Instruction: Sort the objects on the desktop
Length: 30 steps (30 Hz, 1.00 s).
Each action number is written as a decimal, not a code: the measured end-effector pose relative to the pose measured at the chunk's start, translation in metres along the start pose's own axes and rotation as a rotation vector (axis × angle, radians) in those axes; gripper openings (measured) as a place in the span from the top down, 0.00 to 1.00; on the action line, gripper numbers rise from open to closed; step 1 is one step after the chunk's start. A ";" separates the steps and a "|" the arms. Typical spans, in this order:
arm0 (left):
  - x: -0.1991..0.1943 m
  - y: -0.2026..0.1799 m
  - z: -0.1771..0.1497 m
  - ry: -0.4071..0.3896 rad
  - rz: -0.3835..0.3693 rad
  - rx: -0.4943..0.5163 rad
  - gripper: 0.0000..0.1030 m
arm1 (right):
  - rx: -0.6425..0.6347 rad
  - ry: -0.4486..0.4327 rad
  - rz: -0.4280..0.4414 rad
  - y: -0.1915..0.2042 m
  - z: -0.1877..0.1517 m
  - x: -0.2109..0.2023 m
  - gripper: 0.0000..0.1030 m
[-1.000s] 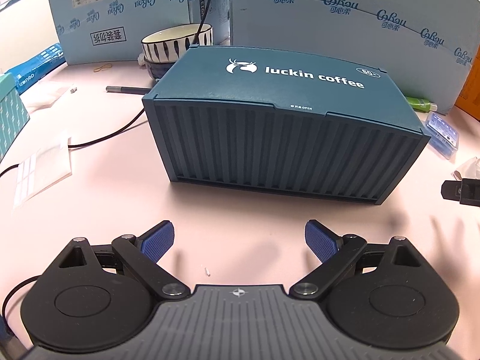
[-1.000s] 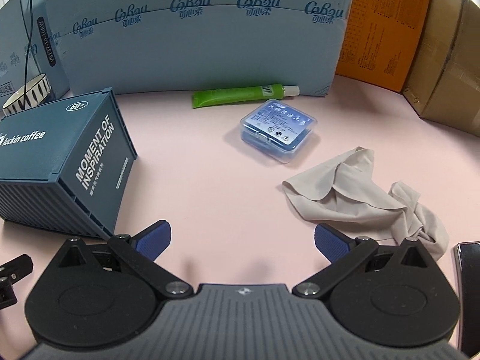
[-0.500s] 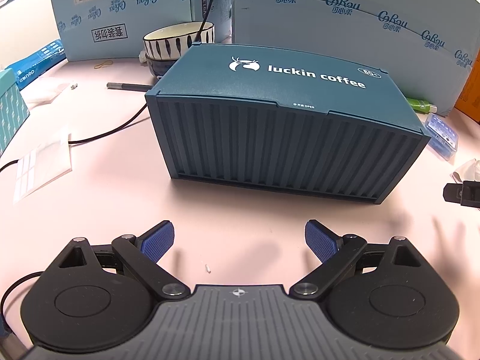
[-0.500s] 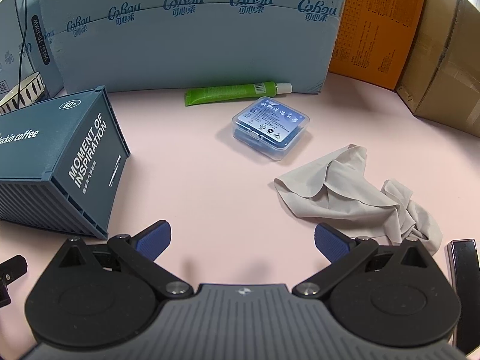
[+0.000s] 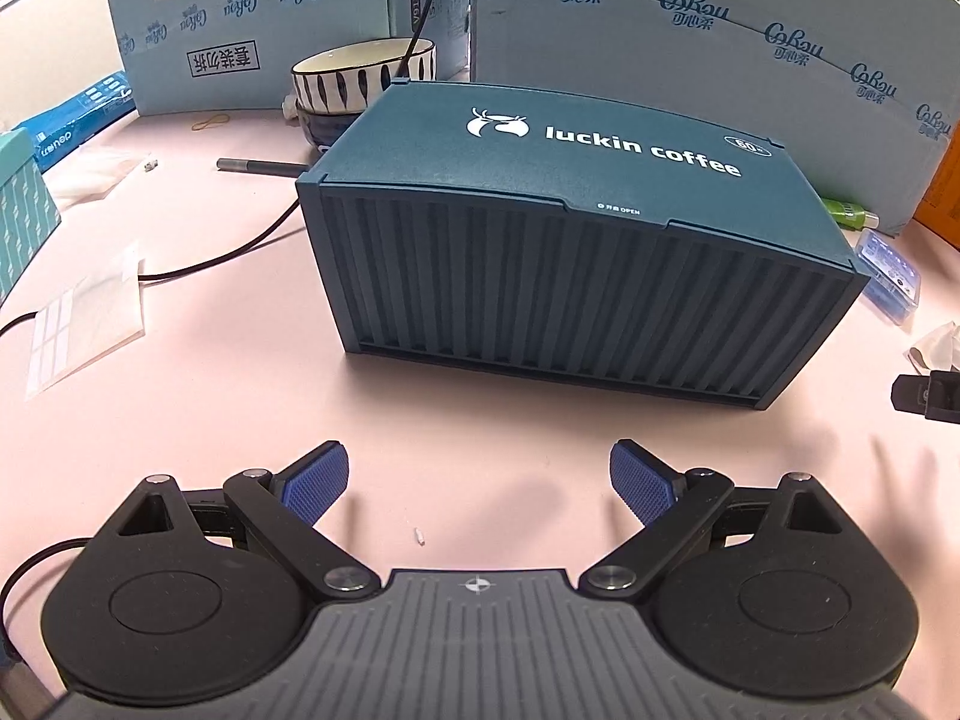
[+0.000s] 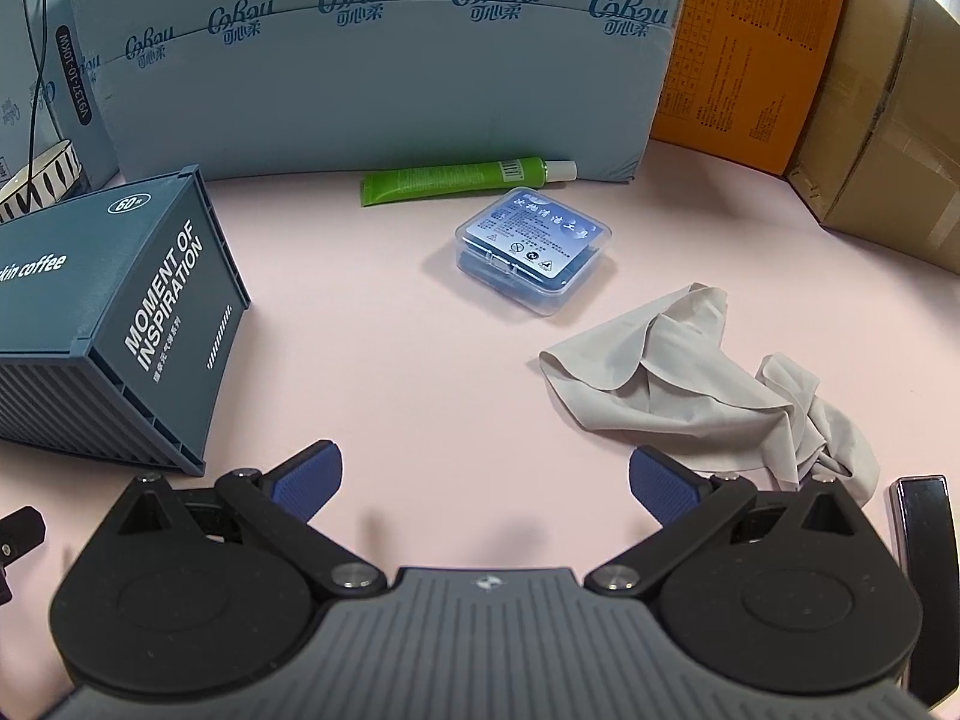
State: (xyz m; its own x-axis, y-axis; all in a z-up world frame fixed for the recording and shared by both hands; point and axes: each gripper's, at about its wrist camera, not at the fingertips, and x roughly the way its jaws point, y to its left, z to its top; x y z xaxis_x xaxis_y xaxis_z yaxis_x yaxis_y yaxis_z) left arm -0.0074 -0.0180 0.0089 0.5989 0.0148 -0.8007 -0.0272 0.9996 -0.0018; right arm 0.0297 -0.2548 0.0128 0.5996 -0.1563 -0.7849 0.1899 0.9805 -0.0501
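- Left wrist view: left gripper (image 5: 478, 483), jaws spread and empty, above the pink desk (image 5: 240, 396); closed Luckin Coffee box (image 5: 576, 240) ahead.
- Right wrist view: right gripper (image 6: 485, 483), jaws spread and empty; grey cloth (image 6: 708, 384) and clear plastic case (image 6: 534, 249) ahead, green tube (image 6: 462, 179) beyond.

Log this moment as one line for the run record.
left gripper open, empty, facing closed blue box | right gripper open, empty, above bare desk | cloth, clear case, green tube untouched

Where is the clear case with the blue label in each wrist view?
Left wrist: the clear case sits at the far right edge, past the coffee box.
Right wrist: upper middle, just in front of the green tube.
Shared landmark: the coffee box.
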 end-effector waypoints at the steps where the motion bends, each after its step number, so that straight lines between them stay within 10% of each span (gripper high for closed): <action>1: 0.000 0.000 0.000 0.000 0.000 -0.001 0.09 | 0.001 -0.001 0.002 0.000 0.000 0.000 0.00; 30: 0.000 0.007 0.004 -0.041 -0.037 -0.028 0.09 | 0.178 -0.231 0.284 0.001 0.003 -0.021 0.00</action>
State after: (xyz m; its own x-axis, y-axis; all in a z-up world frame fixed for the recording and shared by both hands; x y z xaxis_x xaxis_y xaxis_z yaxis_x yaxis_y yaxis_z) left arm -0.0043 -0.0109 0.0112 0.6320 -0.0203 -0.7747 -0.0266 0.9985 -0.0479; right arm 0.0197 -0.2509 0.0313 0.8029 0.0754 -0.5914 0.1106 0.9559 0.2721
